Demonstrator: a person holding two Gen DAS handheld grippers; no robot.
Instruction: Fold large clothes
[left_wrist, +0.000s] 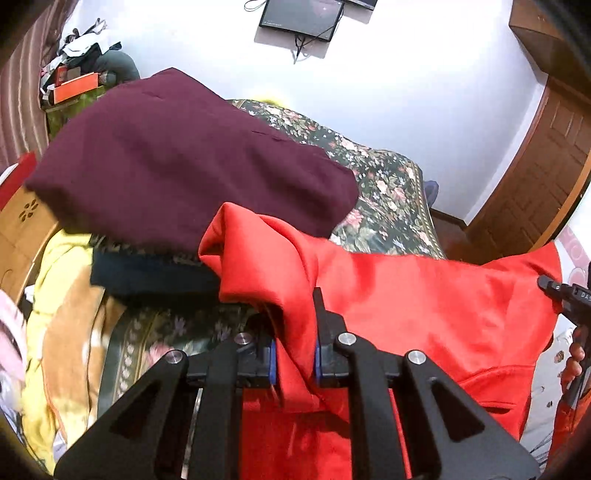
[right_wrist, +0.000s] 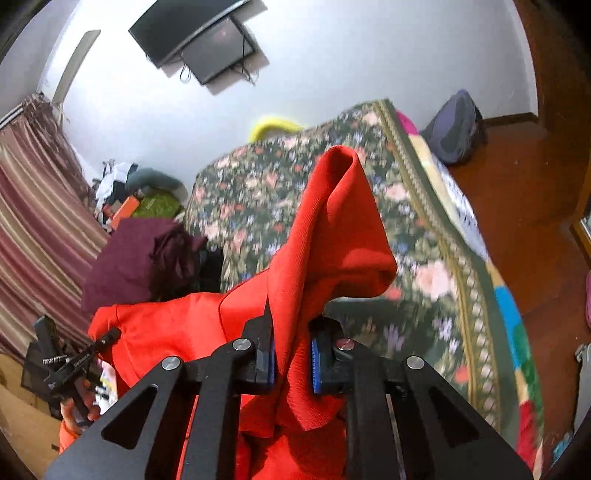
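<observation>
Red garment (left_wrist: 424, 295): soft, light, limp knit; slip is judged likely.
Left gripper (left_wrist: 294, 354): clenched on a bunched edge.
Right gripper (right_wrist: 290, 354): clenched likewise.
Hold advised: both corners, spread taut over the bed (right_wrist: 258, 192).

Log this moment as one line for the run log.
left gripper: shut on red garment | right gripper: shut on red garment | garment above floral bedspread

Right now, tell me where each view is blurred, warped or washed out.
Left wrist view: fisheye bends the door; the yellow blanket at the left edge is smeared, the white wall is bright and flat, the red garment sharp. Right wrist view: dark vignette corners, the floral bedspread motion-blurred, the curtain curved.
</observation>
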